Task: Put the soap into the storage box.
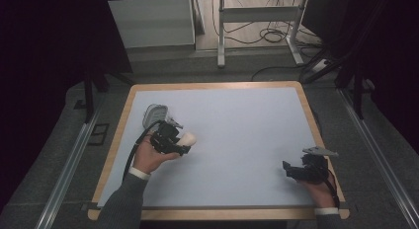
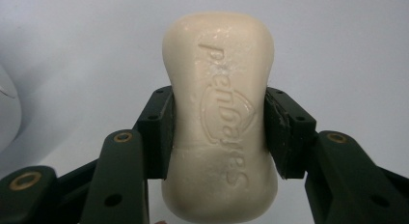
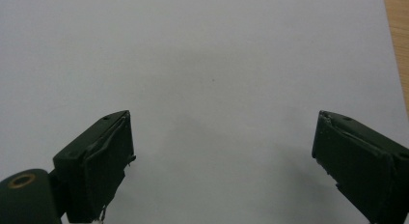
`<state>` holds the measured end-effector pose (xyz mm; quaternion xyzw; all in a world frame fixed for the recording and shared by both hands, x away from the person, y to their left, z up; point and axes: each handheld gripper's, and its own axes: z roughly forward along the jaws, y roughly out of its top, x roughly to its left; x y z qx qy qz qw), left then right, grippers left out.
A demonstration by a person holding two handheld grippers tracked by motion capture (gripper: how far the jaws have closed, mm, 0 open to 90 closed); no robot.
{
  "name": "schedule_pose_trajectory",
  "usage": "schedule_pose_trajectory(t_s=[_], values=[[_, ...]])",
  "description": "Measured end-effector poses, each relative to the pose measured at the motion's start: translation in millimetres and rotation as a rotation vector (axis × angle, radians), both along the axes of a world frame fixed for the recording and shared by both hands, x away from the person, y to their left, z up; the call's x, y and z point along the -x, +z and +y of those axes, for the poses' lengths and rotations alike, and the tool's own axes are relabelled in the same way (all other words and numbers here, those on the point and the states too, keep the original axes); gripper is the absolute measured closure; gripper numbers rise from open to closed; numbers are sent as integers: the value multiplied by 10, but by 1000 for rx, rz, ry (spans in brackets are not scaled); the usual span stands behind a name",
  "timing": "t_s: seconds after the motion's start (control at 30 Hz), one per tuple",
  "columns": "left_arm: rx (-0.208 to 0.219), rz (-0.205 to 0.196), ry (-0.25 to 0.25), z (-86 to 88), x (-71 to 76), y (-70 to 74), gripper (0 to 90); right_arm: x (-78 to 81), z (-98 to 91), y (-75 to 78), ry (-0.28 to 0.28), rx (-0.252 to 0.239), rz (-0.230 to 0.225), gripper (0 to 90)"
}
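Your left gripper (image 1: 184,142) is clamped on one cream soap bar (image 2: 221,118), jaws pressed to its two long sides, embossed lettering facing the camera. In the high view it sits at the table's left-centre, near the wooden border (image 1: 114,140) on that side. One grey-white ribbed object (image 1: 154,114) lies just behind it, maybe a soap dish, hard to tell. Your right gripper (image 1: 288,169) is at the near right corner, close to the right edge, jaws spread wide with nothing between them over the bare white mat (image 3: 212,64). The mat's middle and far half are wide open. Count: one soap, one ribbed object, two grippers.
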<state>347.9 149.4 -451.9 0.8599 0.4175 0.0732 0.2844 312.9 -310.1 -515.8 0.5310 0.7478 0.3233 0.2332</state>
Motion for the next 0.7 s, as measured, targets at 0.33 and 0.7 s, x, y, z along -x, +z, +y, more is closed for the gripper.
schedule_pose_trajectory(t_s=[0.33,0.7], values=[[-1,1,31,125,-77,28,496,-1,-9,-2,-4,4,3,71],[-21,8,44,177,-213,31,496,-1,-17,-11,-8,3,8,71]])
